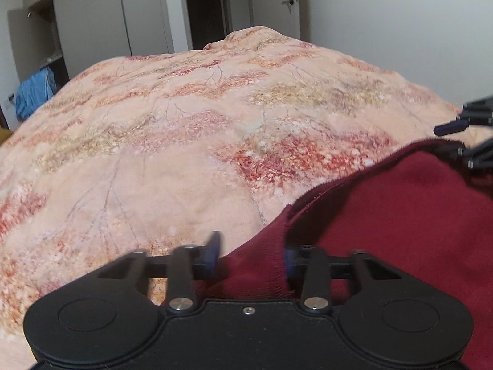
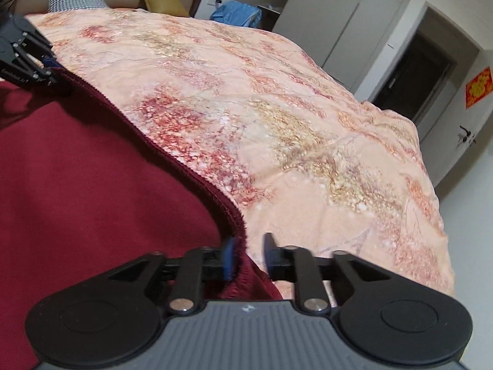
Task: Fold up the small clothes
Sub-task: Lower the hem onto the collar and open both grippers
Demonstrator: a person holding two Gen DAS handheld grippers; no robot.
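A dark red garment is held up over a bed with a peach floral cover. My left gripper has a corner of the red cloth between its two fingers, which stand a cloth's bunch apart. My right gripper has the other hem corner of the garment between its fingers. The hem stretches between the two grippers. The right gripper also shows at the right edge of the left wrist view, and the left gripper at the left edge of the right wrist view.
The bed cover fills most of the space ahead. White wardrobe doors, a dark doorway and a blue cloth stand beyond the bed. Pillows lie at the headboard.
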